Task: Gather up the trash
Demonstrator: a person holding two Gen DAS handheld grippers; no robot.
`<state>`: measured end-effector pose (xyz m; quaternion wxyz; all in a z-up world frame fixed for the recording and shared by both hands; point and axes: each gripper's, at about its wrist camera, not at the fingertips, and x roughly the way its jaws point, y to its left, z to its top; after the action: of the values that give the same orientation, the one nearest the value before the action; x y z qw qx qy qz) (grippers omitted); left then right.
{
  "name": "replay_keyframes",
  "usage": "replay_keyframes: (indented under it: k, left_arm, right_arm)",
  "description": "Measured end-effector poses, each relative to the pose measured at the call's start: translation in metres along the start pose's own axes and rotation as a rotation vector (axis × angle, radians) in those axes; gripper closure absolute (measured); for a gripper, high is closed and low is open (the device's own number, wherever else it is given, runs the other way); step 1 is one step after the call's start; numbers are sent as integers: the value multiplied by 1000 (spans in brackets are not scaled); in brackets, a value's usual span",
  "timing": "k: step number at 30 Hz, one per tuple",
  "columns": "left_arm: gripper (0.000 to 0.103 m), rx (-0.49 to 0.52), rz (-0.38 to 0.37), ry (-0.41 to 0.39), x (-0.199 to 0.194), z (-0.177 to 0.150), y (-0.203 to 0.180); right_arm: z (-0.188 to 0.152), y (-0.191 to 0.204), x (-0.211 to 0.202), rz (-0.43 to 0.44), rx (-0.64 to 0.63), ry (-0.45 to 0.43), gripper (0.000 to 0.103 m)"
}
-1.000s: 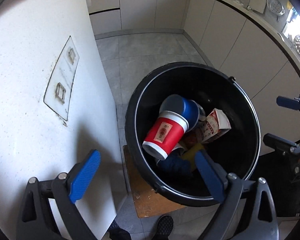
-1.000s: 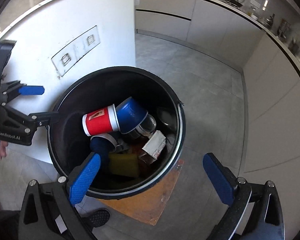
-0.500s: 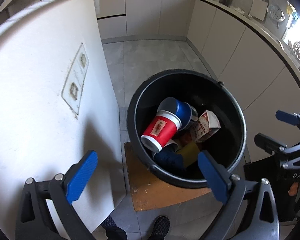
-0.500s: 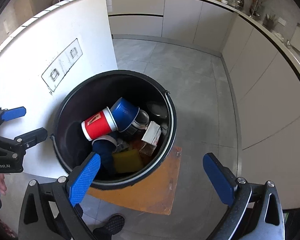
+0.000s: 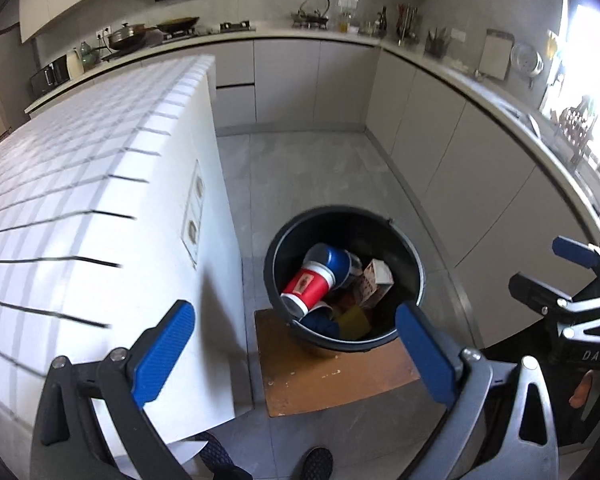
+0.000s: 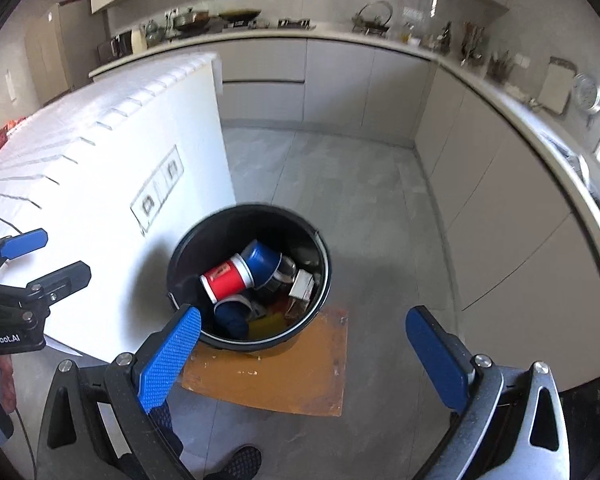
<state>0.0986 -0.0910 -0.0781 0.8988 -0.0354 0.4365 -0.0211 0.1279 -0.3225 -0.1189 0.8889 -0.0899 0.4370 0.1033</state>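
Note:
A black bucket [image 5: 404,236] stands on a brown board [image 5: 332,376] on the floor; it also shows in the right wrist view [image 6: 204,236]. Inside lie a red cup [image 5: 308,288], a blue cup [image 5: 332,258], a small carton [image 5: 374,282] and a yellow item [image 5: 354,320]. My left gripper [image 5: 296,354] is open and empty, well above and in front of the bucket. My right gripper [image 6: 304,354] is open and empty, also high above it. Each gripper shows in the other's view: the right one [image 5: 560,276] and the left one [image 6: 36,256].
A white tiled island [image 5: 80,200] with wall sockets [image 5: 194,216] stands left of the bucket. Grey cabinets [image 5: 480,184] run along the back and right under a cluttered countertop. Grey floor tiles [image 5: 320,168] stretch beyond the bucket. A shoe [image 5: 316,464] shows at the bottom.
Both grippers have risen and pulled back from the bucket, which looks smaller now. The island top and kitchen counter have come into view. The trash in the bucket has not moved.

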Motion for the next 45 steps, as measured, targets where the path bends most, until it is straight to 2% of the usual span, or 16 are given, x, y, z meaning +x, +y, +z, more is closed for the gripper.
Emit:
replay_keyframes:
  k: [7,20,24,33,45]
  left_arm:
    - [2,-23,27,-82,-52,15,15]
    - [2,-77,18,-160,-116,10,30]
    - [2,-75,39,-204,-134,11,34]
    - [2,-74,52,-243,-146,7,44]
    - [2,-81,64,-266,-152,5,45]
  right_arm:
    - [9,16,-62,-2,21,-90,0]
    - [15,54,-138,34,27,-215,0]
    - [17,67,-161,44,-6,-261,0]
    - [19,72,-178,61,-1,-311,0]
    - [21,74,-179,69,-8,-321,0]
